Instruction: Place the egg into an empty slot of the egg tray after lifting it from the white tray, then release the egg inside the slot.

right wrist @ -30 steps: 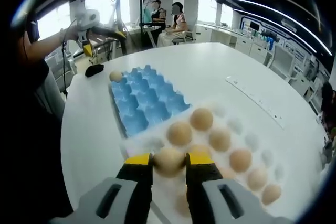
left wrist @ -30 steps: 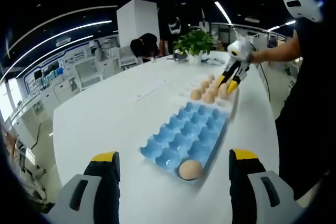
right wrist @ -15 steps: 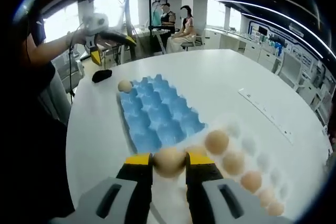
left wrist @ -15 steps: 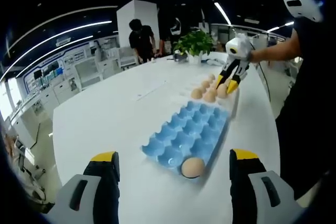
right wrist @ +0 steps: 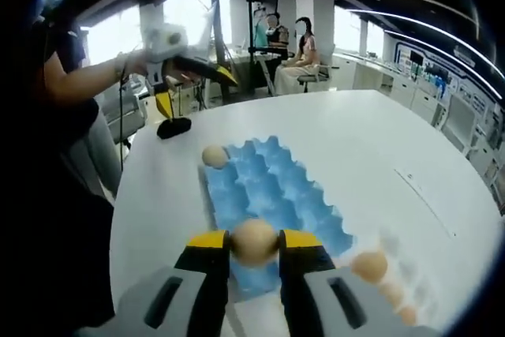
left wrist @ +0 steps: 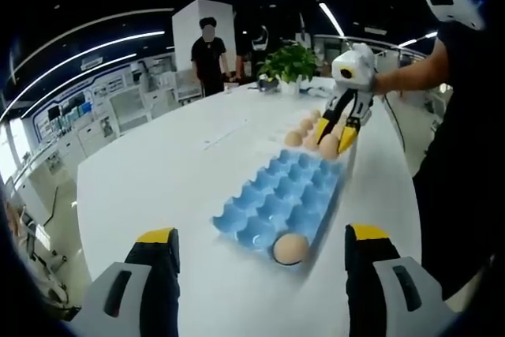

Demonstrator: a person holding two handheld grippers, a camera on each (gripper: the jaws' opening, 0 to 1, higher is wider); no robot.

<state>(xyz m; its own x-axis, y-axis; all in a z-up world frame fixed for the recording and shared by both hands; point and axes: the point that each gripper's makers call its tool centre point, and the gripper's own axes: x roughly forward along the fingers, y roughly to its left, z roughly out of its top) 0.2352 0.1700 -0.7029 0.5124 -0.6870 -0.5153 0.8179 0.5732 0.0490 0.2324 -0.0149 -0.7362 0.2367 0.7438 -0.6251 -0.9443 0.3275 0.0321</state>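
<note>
A blue egg tray (left wrist: 282, 200) lies on the white table, with one brown egg (left wrist: 289, 248) in its near corner slot. Behind it sits the white tray (left wrist: 353, 147) with several brown eggs (left wrist: 293, 138). My right gripper (left wrist: 334, 129) hangs over the blue tray's far end, shut on an egg. In the right gripper view that egg (right wrist: 254, 241) sits between the yellow-tipped fingers (right wrist: 208, 244), above the near edge of the blue tray (right wrist: 268, 197); the slotted egg (right wrist: 214, 155) is at the far corner. My left gripper (left wrist: 256, 244) stands open near the table's edge, and also appears far off (right wrist: 189, 73).
A potted plant (left wrist: 293, 61) stands at the table's far end. A small black object (right wrist: 173, 126) lies on the table beyond the blue tray. People stand and sit in the background. The person's arm (left wrist: 410, 76) reaches in from the right.
My right gripper has carried the egg off the white tray and over the blue tray's near edge. The left gripper has stayed open in place.
</note>
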